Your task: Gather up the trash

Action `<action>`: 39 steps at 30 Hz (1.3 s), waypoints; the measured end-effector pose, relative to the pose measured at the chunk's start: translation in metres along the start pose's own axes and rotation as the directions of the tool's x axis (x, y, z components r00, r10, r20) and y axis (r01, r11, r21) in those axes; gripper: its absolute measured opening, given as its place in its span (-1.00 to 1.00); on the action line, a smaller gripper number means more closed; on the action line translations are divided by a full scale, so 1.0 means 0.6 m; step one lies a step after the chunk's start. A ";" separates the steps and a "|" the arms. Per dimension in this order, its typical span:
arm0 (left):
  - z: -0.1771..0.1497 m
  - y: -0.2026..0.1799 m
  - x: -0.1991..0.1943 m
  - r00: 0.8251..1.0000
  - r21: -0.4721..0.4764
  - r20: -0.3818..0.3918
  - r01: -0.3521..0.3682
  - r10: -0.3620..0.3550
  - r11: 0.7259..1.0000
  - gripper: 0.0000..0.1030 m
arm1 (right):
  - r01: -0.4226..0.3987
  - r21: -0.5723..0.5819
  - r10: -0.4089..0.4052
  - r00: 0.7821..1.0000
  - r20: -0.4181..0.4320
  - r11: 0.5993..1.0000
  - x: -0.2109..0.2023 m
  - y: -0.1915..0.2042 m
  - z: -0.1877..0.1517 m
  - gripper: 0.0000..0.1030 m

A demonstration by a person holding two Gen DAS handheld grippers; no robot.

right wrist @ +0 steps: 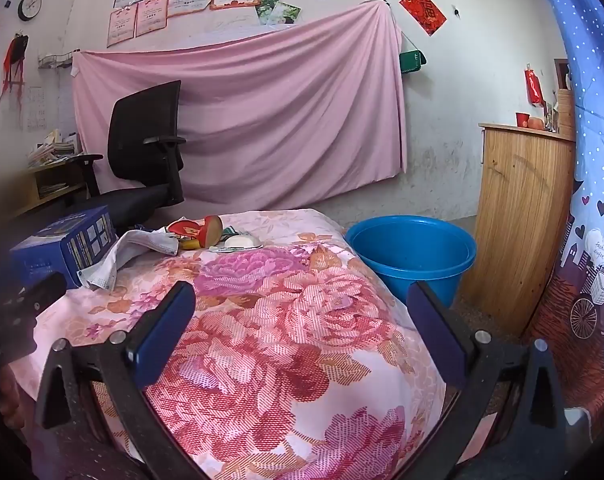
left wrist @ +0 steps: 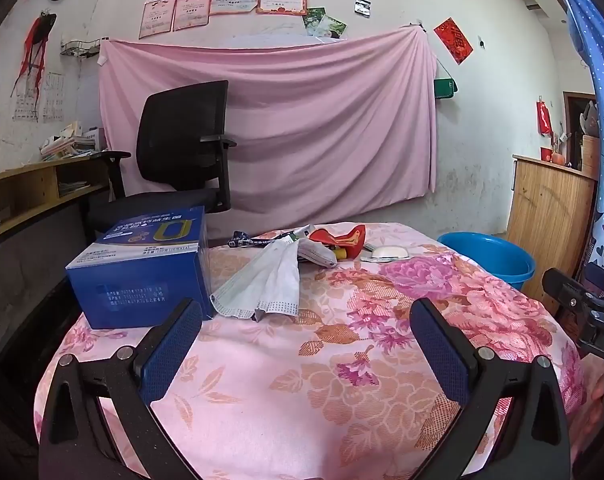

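Note:
A table under a pink flowered cloth [left wrist: 302, 360] [right wrist: 286, 320] carries litter at its far side. A blue carton [left wrist: 142, 276] [right wrist: 62, 248] stands at the left, with used face masks [left wrist: 262, 280] [right wrist: 142, 246] draped beside it. Behind them lie a crushed red paper cup [left wrist: 344, 240] [right wrist: 198, 230], a white blister pack [left wrist: 386, 254] [right wrist: 240, 243] and a dark lanyard [left wrist: 248, 242]. A blue bucket [left wrist: 490, 256] [right wrist: 412, 258] sits on the floor right of the table. My left gripper [left wrist: 306, 316] and my right gripper [right wrist: 302, 300] hover open over the near cloth, nothing between their fingers.
A black office chair [left wrist: 186, 148] [right wrist: 146, 140] stands behind the table before a pink sheet on the wall. A wooden cabinet [left wrist: 550, 220] [right wrist: 522, 208] is at the right, behind the bucket. A low shelf with papers [left wrist: 42, 184] runs along the left. A blue curtain [right wrist: 594, 160] hangs at the right.

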State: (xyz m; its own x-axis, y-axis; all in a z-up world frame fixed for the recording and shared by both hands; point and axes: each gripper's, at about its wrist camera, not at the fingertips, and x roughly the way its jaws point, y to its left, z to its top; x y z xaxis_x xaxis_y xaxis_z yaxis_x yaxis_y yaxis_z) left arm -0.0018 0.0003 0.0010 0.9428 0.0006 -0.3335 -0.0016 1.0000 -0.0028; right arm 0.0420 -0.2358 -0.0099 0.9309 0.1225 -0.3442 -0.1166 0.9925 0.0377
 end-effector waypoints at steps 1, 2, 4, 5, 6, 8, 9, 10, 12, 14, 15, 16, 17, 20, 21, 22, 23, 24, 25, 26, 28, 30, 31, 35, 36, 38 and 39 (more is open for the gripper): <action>-0.001 0.000 0.002 1.000 0.000 0.000 0.000 0.000 1.000 0.97 | -0.001 0.002 0.001 1.000 0.001 1.000 0.000 0.000 0.000 1.00; -0.001 0.000 0.002 1.000 0.000 0.000 0.001 -0.001 1.000 0.97 | -0.001 0.004 0.001 1.000 0.003 1.000 0.000 -0.001 0.000 1.00; -0.001 -0.001 0.002 1.000 0.001 0.000 0.000 0.000 1.000 0.97 | -0.001 0.004 0.001 1.000 0.004 1.000 0.000 0.000 0.000 1.00; -0.001 -0.001 0.001 1.000 0.002 0.001 0.001 -0.001 1.000 0.97 | 0.000 0.004 0.000 1.000 0.005 1.000 0.000 0.000 0.000 1.00; -0.001 -0.001 0.001 1.000 0.002 0.001 0.002 -0.002 1.000 0.97 | 0.000 0.004 0.000 1.000 0.005 1.000 0.000 0.001 0.000 1.00; -0.001 -0.001 0.002 1.000 0.003 0.003 0.002 -0.002 1.000 0.97 | -0.003 0.008 0.002 1.000 0.006 1.000 0.000 -0.002 -0.001 1.00; 0.000 -0.001 0.002 1.000 0.004 0.002 0.001 -0.001 1.000 0.97 | -0.004 0.010 0.003 1.000 0.007 1.000 -0.001 -0.002 0.000 1.00; 0.000 -0.001 0.002 1.000 0.004 0.001 0.001 -0.001 1.000 0.97 | -0.004 0.010 0.004 1.000 0.007 1.000 0.000 -0.002 0.000 1.00; 0.001 -0.002 0.000 1.000 0.005 0.002 0.001 -0.001 1.000 0.97 | -0.003 0.008 0.003 1.000 0.006 1.000 0.000 -0.001 -0.001 1.00; 0.001 -0.003 0.000 1.000 0.007 0.002 0.002 -0.002 1.000 0.97 | -0.004 0.012 0.004 1.000 0.008 1.000 -0.001 -0.002 0.000 1.00; 0.001 -0.003 0.000 1.000 0.006 0.003 0.001 -0.001 1.000 0.97 | -0.004 0.012 0.004 1.000 0.008 1.000 -0.001 -0.002 0.000 1.00; 0.001 -0.003 0.000 1.000 0.006 0.003 0.001 -0.001 1.000 0.97 | -0.004 0.012 0.004 1.000 0.008 1.000 -0.001 -0.002 0.000 1.00; 0.001 -0.004 0.000 1.000 0.006 0.002 0.001 -0.001 1.000 0.97 | -0.004 0.012 0.004 1.000 0.007 1.000 -0.001 -0.002 0.000 1.00; 0.001 -0.004 0.000 1.000 0.008 0.002 0.000 0.000 1.000 0.97 | -0.005 0.013 0.005 1.000 0.008 1.000 -0.001 -0.002 0.000 1.00; 0.001 -0.005 0.000 1.000 0.008 0.003 0.000 -0.001 1.000 0.97 | -0.005 0.013 0.005 1.000 0.008 1.000 -0.001 -0.002 0.000 1.00; 0.003 -0.006 -0.002 1.000 0.012 0.003 0.002 -0.002 1.000 0.97 | -0.005 0.013 0.005 1.000 0.008 1.000 -0.001 -0.002 0.000 1.00; 0.003 -0.006 -0.002 1.000 0.012 0.003 0.002 -0.002 1.000 0.97 | -0.005 0.014 0.005 1.000 0.008 1.000 -0.001 -0.003 0.000 1.00; 0.003 -0.007 -0.002 1.000 0.012 0.003 0.002 -0.003 1.000 0.97 | -0.005 0.015 0.005 1.000 0.008 1.000 -0.002 -0.003 0.000 1.00; 0.003 -0.007 -0.002 1.000 0.011 0.003 0.002 -0.002 1.000 0.97 | -0.005 0.014 0.005 1.000 0.009 1.000 -0.002 -0.003 0.000 1.00; 0.002 -0.007 -0.002 1.000 0.012 0.003 0.002 -0.002 1.000 0.97 | -0.005 0.014 0.005 1.000 0.008 1.000 -0.001 -0.003 0.000 1.00; 0.002 -0.007 -0.002 1.000 0.012 0.003 0.001 -0.001 1.000 0.97 | -0.005 0.015 0.005 1.000 0.008 1.000 -0.001 -0.003 0.000 1.00; 0.003 -0.007 -0.002 1.000 0.012 0.003 0.002 -0.002 1.000 0.97 | -0.005 0.015 0.005 1.000 0.008 1.000 -0.001 -0.003 0.000 1.00; 0.003 -0.007 -0.002 1.000 0.012 0.003 0.002 -0.002 1.000 0.97 | -0.005 0.015 0.005 1.000 0.008 1.000 -0.001 -0.003 0.000 1.00; 0.002 -0.007 -0.002 1.000 0.012 0.004 0.001 -0.001 1.000 0.97 | -0.005 0.016 0.005 1.000 0.008 1.000 -0.001 -0.003 -0.001 1.00; 0.002 -0.008 -0.002 1.000 0.012 0.003 0.001 -0.001 1.000 0.97 | -0.005 0.016 0.005 1.000 0.008 1.000 -0.001 -0.003 -0.001 1.00; 0.002 -0.007 -0.002 1.000 0.013 0.003 0.001 -0.001 1.000 0.97 | -0.006 0.017 0.006 1.000 0.008 1.000 0.000 -0.003 -0.001 1.00; 0.002 -0.007 -0.002 1.000 0.013 0.004 0.001 -0.001 1.000 0.97 | -0.006 0.016 0.006 1.000 0.008 1.000 0.000 -0.003 -0.001 1.00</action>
State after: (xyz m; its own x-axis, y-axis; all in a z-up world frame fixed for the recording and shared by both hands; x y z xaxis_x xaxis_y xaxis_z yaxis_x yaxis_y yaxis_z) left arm -0.0022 -0.0039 0.0025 0.9440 -0.0005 -0.3299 0.0039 0.9999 0.0094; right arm 0.0419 -0.2377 -0.0104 0.9329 0.1282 -0.3364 -0.1164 0.9917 0.0551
